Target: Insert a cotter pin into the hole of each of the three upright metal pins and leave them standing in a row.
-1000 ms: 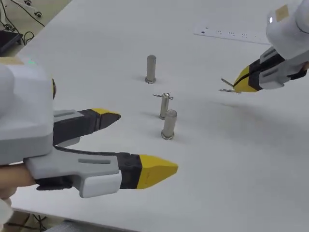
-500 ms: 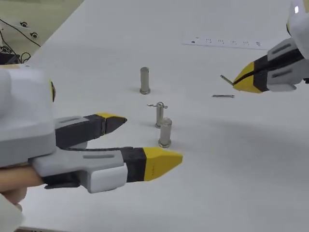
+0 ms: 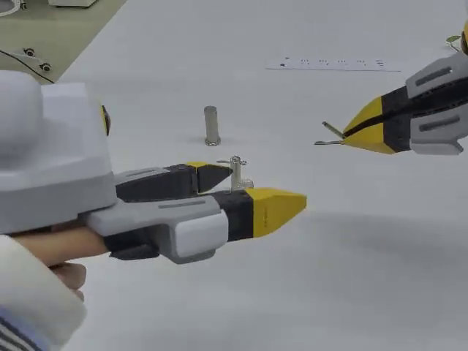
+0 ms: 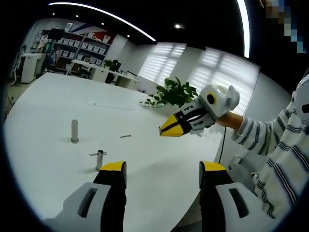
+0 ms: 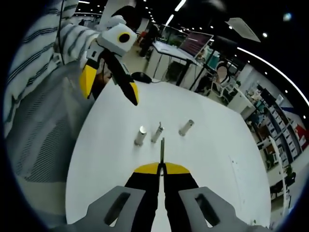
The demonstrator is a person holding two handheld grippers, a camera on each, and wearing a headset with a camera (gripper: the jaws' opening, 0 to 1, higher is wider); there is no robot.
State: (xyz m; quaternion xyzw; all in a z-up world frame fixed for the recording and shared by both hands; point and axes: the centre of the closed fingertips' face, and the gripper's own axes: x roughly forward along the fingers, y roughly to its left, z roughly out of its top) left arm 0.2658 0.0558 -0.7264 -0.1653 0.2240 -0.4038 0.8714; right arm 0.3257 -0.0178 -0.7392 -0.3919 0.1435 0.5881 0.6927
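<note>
My right gripper (image 5: 162, 165) pinches a cotter pin (image 5: 161, 147), aimed at the three upright metal pins (image 5: 140, 136), the middle one (image 5: 157, 131) already pinned, my left gripper (image 4: 163, 170) spread beside them; next I must line it with a bare pin's hole.

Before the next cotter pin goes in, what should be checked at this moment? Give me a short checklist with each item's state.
1. Right gripper shut on the held cotter pin, which points forward past the tips: ok.
2. Left gripper open and empty: ok.
3. Middle metal pin carries a cotter pin through its top: ok.
4. Near metal pin, middle one and far metal pin standing in a row: ok.
5. Hole of the far metal pin turned toward the held cotter pin: cannot tell.
6. Spare cotter pin lying on the table: ok.
</note>
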